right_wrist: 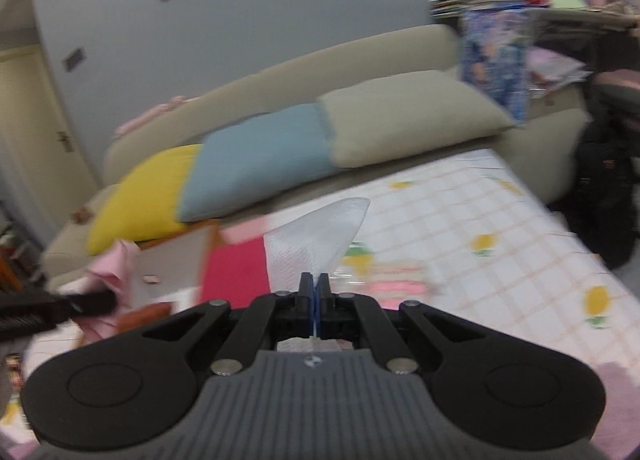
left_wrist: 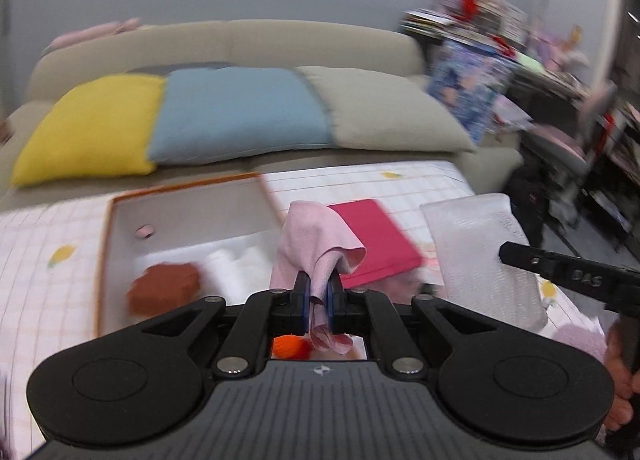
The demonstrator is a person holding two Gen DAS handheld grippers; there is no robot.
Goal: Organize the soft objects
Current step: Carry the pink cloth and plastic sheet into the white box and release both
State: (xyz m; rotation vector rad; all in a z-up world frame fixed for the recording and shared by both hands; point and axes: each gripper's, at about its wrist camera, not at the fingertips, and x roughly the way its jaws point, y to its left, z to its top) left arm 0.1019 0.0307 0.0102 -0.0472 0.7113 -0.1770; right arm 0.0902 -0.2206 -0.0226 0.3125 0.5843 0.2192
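Above a desk (left_wrist: 420, 183) draped in a lemon-print checked cloth, an orange-rimmed box (left_wrist: 116, 219) holds a rust-brown soft block (left_wrist: 164, 288). The left gripper (left_wrist: 319, 292) has its jaws clamped on a pink cloth (left_wrist: 316, 244) beside the box, while the right gripper (right_wrist: 315, 292) has its jaws pinched on a white mesh sheet (right_wrist: 320, 236) over the desk.

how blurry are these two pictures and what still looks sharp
Left wrist view: motion blur smears the sofa cushions and the orange-rimmed white box; the left gripper gripping pink cloth stays sharp. Right wrist view: background equally smeared; the right gripper pinching white cloth is crisp.
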